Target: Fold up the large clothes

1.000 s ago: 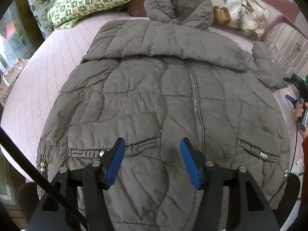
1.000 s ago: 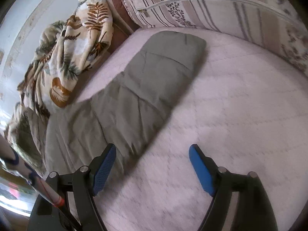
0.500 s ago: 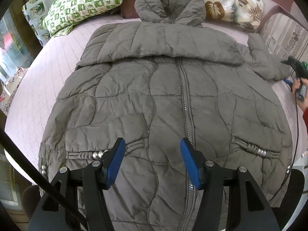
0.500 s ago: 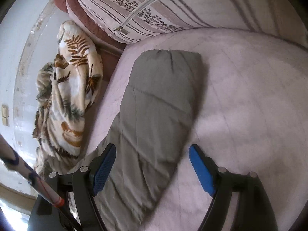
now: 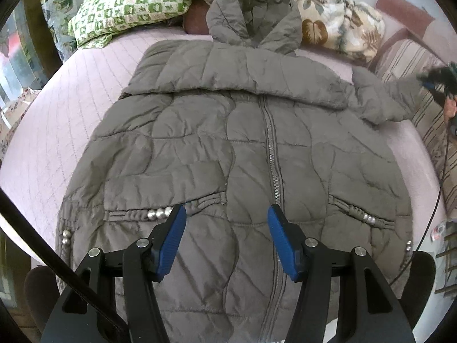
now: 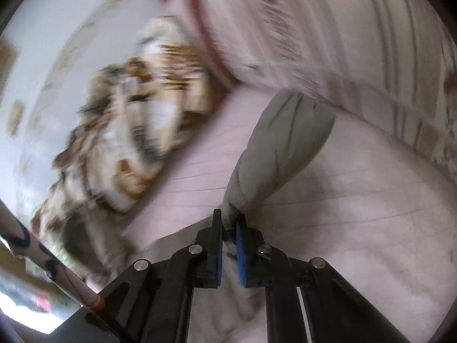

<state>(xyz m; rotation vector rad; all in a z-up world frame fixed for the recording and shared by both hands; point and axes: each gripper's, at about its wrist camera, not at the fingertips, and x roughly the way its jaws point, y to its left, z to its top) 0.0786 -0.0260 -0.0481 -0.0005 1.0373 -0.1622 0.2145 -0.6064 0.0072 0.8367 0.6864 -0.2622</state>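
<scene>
Coat: we see it spread front-up on the bed, zip closed, hood toward the pillows.
Left tongs: ours hang wide apart above the hem, holding nothing.
Right tongs: we have them pinched tight on the sleeve (its far end lies on the bed; this view is blurred).
Pillow: green-checked, beyond the left shoulder.

The left tool has black angular arms, silver round screws at the joints and ribbed blue pads, with a black cable crossing its left side. The right tool shares the black frame, silver screws and blue pads.
</scene>
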